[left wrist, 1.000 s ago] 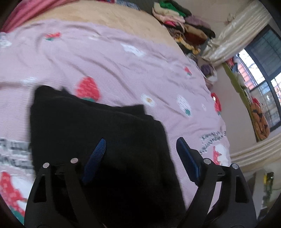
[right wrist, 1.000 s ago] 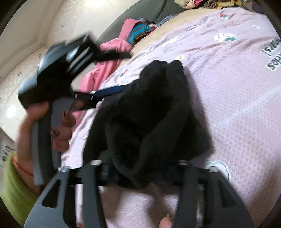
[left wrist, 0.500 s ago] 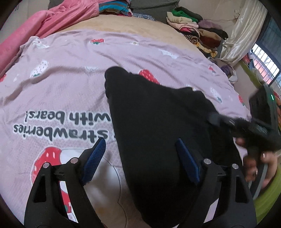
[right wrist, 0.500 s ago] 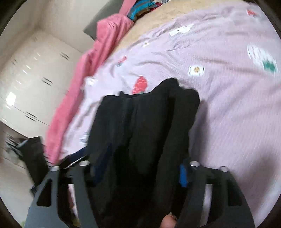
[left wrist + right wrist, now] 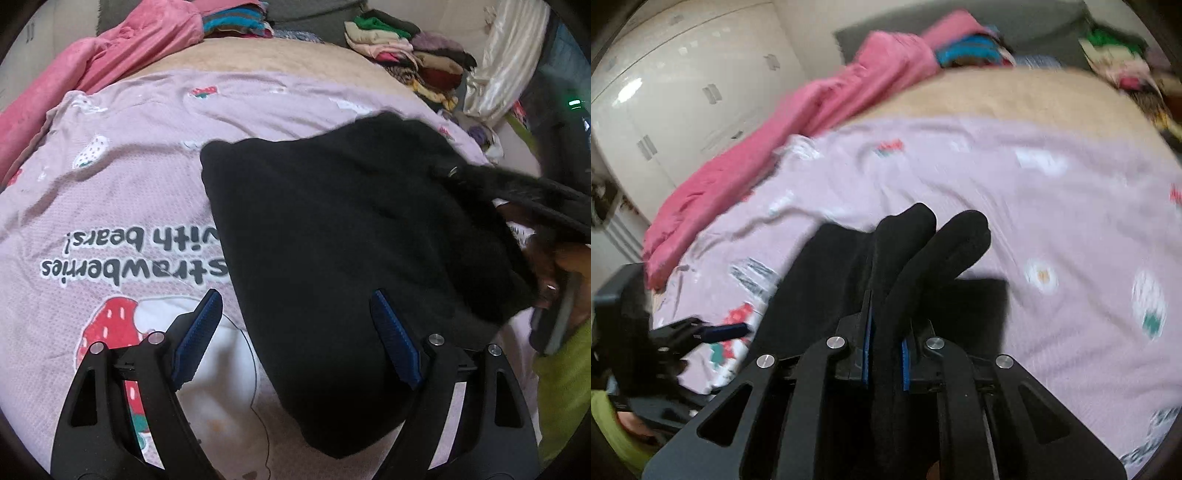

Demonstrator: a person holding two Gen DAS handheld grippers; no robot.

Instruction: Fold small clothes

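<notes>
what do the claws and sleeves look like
Both the left claw and the right claw have black open-frame fingers with silver pivot screws and ribbed blue pads. The person wears yellow-green sleeves.

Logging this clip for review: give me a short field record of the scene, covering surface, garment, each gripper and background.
surface: lilac strawberry-print blanket on a bed
garment: black garment, lying partly folded on the blanket
left gripper: left gripper open, low over the garment's near edge, pads gripping nothing
right gripper: right gripper shut on a fold of the black garment
background: pink blanket at far edge; pile of folded clothes
</notes>
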